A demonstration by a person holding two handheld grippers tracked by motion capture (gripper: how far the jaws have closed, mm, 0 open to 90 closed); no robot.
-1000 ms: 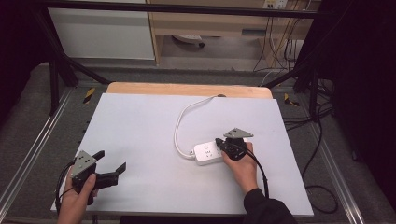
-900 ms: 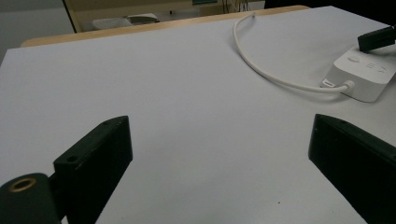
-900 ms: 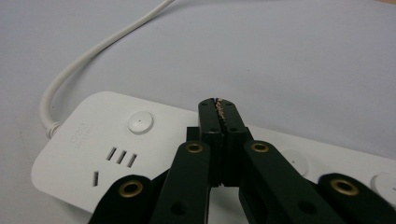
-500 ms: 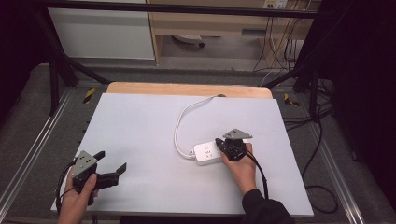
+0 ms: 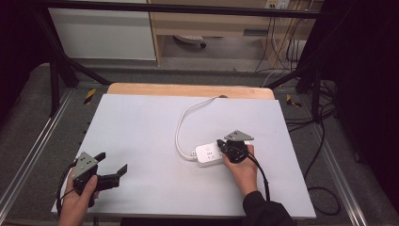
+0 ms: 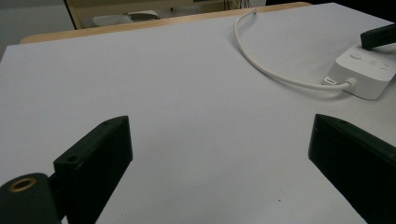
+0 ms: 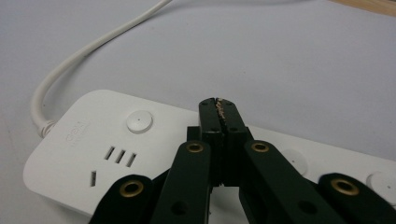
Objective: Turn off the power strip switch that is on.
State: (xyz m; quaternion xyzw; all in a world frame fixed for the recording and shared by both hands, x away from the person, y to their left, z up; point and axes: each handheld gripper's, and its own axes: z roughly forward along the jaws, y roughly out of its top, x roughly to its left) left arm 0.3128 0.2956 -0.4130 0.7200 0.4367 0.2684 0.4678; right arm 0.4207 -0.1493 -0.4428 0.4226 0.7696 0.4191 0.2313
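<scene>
A white power strip (image 5: 207,154) (image 6: 364,74) (image 7: 93,149) lies flat on the white table top (image 5: 141,132), right of the middle. Its white cable (image 5: 181,127) (image 6: 261,70) (image 7: 79,56) curves off toward the back edge. My right gripper (image 5: 220,143) (image 7: 219,105) is shut, its closed tips over the strip's top face just right of a round button (image 7: 139,121); I cannot tell whether they touch it. My left gripper (image 5: 112,163) (image 6: 219,135) stands open near the front left corner, with only bare table between its jaws.
A wooden board edge (image 5: 188,89) shows behind the white top. Metal frame rails (image 5: 28,155) run along both sides. Loose cables (image 5: 320,141) lie on the floor to the right, and a cabinet (image 5: 103,33) stands behind.
</scene>
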